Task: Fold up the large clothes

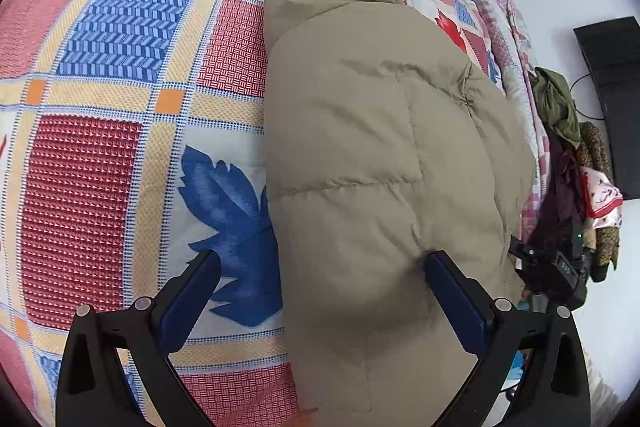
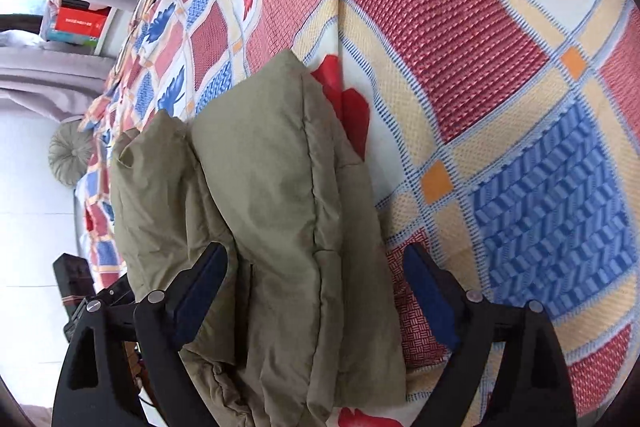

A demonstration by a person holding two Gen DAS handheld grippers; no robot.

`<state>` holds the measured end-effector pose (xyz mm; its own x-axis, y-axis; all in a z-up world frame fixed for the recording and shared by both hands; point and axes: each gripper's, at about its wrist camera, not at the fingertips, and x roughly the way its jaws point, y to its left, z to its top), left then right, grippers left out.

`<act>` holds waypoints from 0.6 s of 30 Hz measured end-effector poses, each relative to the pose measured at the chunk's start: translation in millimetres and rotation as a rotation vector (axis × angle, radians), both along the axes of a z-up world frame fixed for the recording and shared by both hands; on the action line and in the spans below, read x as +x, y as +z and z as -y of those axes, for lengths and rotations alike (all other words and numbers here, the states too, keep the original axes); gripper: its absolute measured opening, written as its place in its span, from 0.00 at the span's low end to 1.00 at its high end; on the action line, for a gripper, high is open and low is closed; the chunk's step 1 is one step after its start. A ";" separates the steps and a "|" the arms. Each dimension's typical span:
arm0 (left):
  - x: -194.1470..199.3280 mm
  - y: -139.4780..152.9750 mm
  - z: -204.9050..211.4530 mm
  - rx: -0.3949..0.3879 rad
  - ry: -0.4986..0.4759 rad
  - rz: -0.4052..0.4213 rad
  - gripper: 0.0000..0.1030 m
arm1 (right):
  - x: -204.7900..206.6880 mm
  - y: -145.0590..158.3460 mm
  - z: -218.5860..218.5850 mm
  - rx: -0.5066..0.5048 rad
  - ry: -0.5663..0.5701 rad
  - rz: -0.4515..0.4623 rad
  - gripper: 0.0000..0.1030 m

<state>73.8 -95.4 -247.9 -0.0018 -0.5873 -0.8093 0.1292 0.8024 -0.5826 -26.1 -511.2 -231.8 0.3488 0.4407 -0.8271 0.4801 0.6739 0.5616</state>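
A khaki padded jacket (image 1: 380,155) lies folded into a long bundle on the patterned bedsheet (image 1: 100,67). My left gripper (image 1: 320,267) is open; its right finger (image 1: 452,291) presses against the jacket and its left finger (image 1: 192,291) is over the sheet. In the right wrist view the jacket (image 2: 272,195) shows as a folded stack. My right gripper (image 2: 316,267) is open and straddles the jacket's near end, holding nothing.
The bed (image 2: 500,67) fills most of both views. Clothes hang on a rack (image 1: 572,155) beyond the bed edge, by a dark monitor (image 1: 616,95). A round cushion (image 2: 70,155) and a shelf with boxes (image 2: 80,23) stand off the bed.
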 end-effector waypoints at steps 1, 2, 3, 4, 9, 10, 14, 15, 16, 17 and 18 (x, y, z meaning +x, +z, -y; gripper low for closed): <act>0.8 -2.3 0.5 -0.013 0.001 -0.008 1.00 | 1.7 -4.5 1.3 0.018 -0.001 0.000 0.89; 1.0 -4.0 1.3 -0.017 0.003 -0.011 1.00 | 2.6 -8.3 2.5 0.032 -0.006 -0.002 0.89; 1.6 -5.3 3.1 -0.023 0.002 -0.012 1.00 | 3.5 -12.4 3.8 0.047 -0.014 -0.004 0.89; 1.7 -6.5 4.3 -0.034 0.000 -0.015 1.00 | 4.7 -15.8 4.8 0.064 -0.020 -0.005 0.89; 3.8 -11.2 20.9 -0.100 -0.033 -0.040 1.00 | 12.6 -23.4 4.7 0.175 -0.023 0.046 0.89; 3.7 -11.3 24.1 -0.109 -0.041 -0.040 1.00 | 14.8 -21.9 3.6 0.211 -0.020 0.075 0.89; 4.3 -11.2 32.8 -0.134 -0.066 -0.047 1.00 | 25.3 -12.1 -6.5 0.272 0.054 0.147 1.00; 4.4 -11.6 34.4 -0.131 -0.070 -0.045 1.00 | 29.1 -9.6 -11.0 0.256 0.092 0.148 1.00; 4.2 -12.4 34.5 -0.130 -0.073 -0.045 1.00 | 33.0 -7.6 -15.7 0.235 0.133 0.142 1.00; 4.7 -13.6 35.7 -0.130 -0.075 -0.047 1.00 | 37.0 -6.6 -20.3 0.214 0.171 0.135 1.00; 5.4 -15.2 37.4 -0.130 -0.077 -0.050 1.00 | 41.7 -6.4 -25.9 0.182 0.215 0.121 1.00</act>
